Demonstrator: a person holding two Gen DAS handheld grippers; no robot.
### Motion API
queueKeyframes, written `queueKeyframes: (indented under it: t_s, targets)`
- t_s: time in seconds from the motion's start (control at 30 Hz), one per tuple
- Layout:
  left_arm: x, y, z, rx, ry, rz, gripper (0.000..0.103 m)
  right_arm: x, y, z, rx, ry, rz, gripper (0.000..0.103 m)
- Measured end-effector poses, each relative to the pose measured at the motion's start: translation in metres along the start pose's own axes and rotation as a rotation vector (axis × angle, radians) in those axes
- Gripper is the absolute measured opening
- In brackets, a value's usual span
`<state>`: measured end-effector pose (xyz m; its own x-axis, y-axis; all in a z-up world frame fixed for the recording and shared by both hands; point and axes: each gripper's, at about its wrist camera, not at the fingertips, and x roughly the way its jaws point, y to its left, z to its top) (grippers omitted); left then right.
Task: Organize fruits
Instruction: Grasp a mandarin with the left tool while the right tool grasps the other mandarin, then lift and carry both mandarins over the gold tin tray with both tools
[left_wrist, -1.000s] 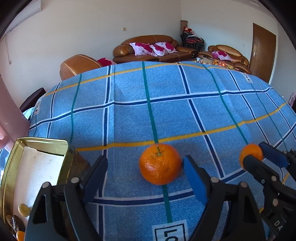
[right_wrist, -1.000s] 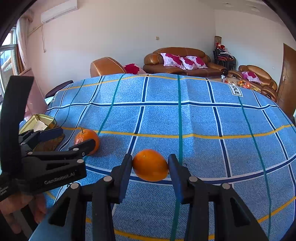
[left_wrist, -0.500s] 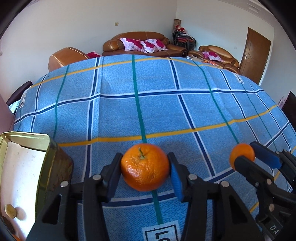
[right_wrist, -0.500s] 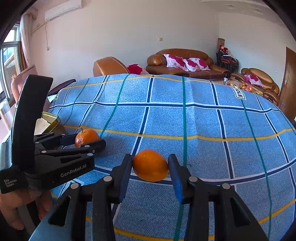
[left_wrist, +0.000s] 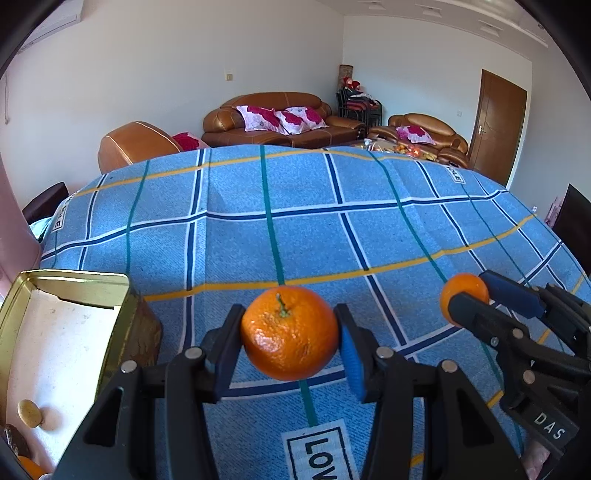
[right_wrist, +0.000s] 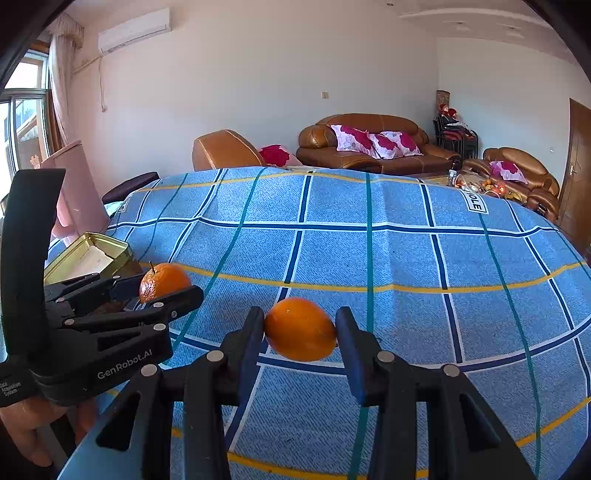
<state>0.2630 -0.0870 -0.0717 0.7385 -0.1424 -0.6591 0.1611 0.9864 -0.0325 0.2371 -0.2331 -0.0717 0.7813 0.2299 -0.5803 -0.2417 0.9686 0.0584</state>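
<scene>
Table (left_wrist: 295, 229): covered by a blue checked cloth (right_wrist: 369, 258) with white, navy, teal and yellow lines and sewn-on lettered labels. Cloth reaches from near edge to far edge and falls over the sides. On it, near left: open gold tin (left_wrist: 66, 332), pale inside, holding a small round tan item (left_wrist: 28, 412). Whether the two oranges rest on the cloth cannot be told.

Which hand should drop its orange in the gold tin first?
Probably the left gripper. Its stemmed orange hangs right beside the gold tin; the right gripper holds its orange farther away.
</scene>
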Motion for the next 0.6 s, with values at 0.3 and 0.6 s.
queueKeyframes:
  t_s: [0.3, 0.6]
  targets:
    - [-0.018, -0.002, -0.002, 0.015, -0.090, 0.023, 0.050, -0.014, 0.007, -0.001, -0.039, -0.073, -0.003, 0.043]
    - [-0.030, -0.007, -0.006, 0.040, -0.145, 0.056, 0.050, -0.019, 0.011, -0.001, -0.058, -0.106, -0.002, 0.043]
